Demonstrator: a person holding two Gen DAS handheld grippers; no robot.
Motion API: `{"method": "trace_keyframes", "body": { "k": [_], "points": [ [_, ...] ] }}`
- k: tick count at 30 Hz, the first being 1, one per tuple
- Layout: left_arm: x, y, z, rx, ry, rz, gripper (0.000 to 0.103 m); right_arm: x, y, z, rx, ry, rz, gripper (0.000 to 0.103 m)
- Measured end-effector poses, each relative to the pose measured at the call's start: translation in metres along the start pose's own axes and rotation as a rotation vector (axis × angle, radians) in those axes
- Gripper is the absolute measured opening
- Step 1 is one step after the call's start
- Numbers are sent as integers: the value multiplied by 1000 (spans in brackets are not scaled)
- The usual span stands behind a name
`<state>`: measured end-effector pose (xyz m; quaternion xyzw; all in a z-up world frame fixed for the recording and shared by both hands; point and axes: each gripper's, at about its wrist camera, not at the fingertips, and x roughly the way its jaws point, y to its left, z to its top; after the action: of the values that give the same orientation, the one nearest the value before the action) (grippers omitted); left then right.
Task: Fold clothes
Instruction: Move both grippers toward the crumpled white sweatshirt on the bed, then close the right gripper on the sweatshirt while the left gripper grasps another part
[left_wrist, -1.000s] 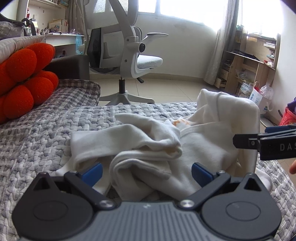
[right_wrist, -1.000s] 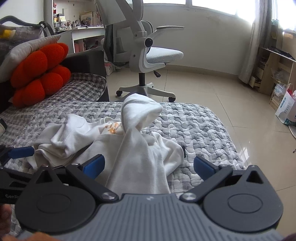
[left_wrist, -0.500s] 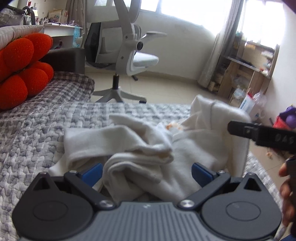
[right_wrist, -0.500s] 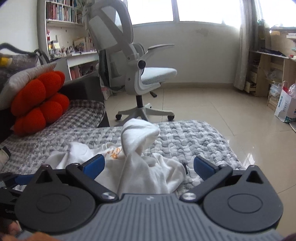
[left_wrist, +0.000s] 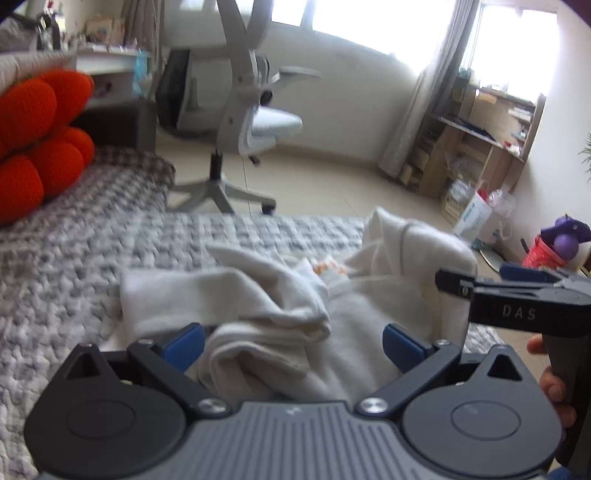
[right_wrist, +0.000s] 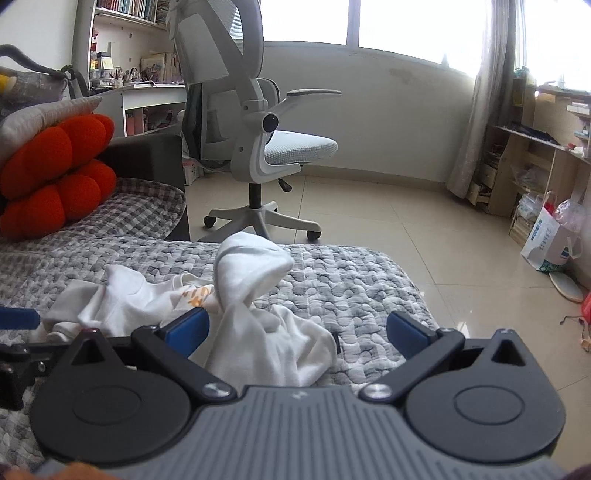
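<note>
Crumpled white garment (right_wrist: 255, 306) heaped on grey blanket (right_wrist: 354, 280); left tongs (left_wrist: 291, 341) and right tongs (right_wrist: 297, 328) both spread, empty. Risk: grabbing bunched layers together, folding in wrinkles.

— What is sitting at the left edge of the frame?
— An orange cushion (right_wrist: 51, 173) is resting on the grey knitted blanket (right_wrist: 351, 280).
— And in the upper middle?
— A white office chair (right_wrist: 258, 122) is standing on the tiled floor (right_wrist: 406, 221), with a desk (right_wrist: 147, 96) behind it.
— To the right?
— A wooden shelf (right_wrist: 535, 147) is standing under a curtain (right_wrist: 480, 110), and a paper bag (right_wrist: 550, 240) is leaning beside it.
</note>
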<state>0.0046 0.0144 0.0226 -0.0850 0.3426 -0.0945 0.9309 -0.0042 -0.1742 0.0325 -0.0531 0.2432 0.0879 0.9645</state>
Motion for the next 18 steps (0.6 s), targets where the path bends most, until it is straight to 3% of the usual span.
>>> {"method": "trace_keyframes", "body": {
  "k": [3,7,10,11,13,14,16,18],
  "points": [
    [2,4,0,-9,5,10,103,-3,3,0,-16,-16,31,103],
    [-16,14,8,-46,-103,-1,103,-3,1,4,-17,-15,4,103],
    [-22,38,3,-221,-196,-108,103,-13,-8,9,34,-81,-8,103],
    [-18,49,-1,-321,-198,-164,103,-14,-12,9,55,-89,-7,103],
    [0,64,-6,-451,-82,-254,103,-11,-16,10,85,-77,-7,103],
    [5,63,-5,-451,-41,-260,103,-7,-16,10,81,-59,-9,103],
    [-2,48,-2,-327,-78,-200,103,-4,-13,10,60,-42,-14,103],
    [-15,34,2,-226,-133,-149,103,-15,-8,12,39,-117,-40,103]
  ]
}}
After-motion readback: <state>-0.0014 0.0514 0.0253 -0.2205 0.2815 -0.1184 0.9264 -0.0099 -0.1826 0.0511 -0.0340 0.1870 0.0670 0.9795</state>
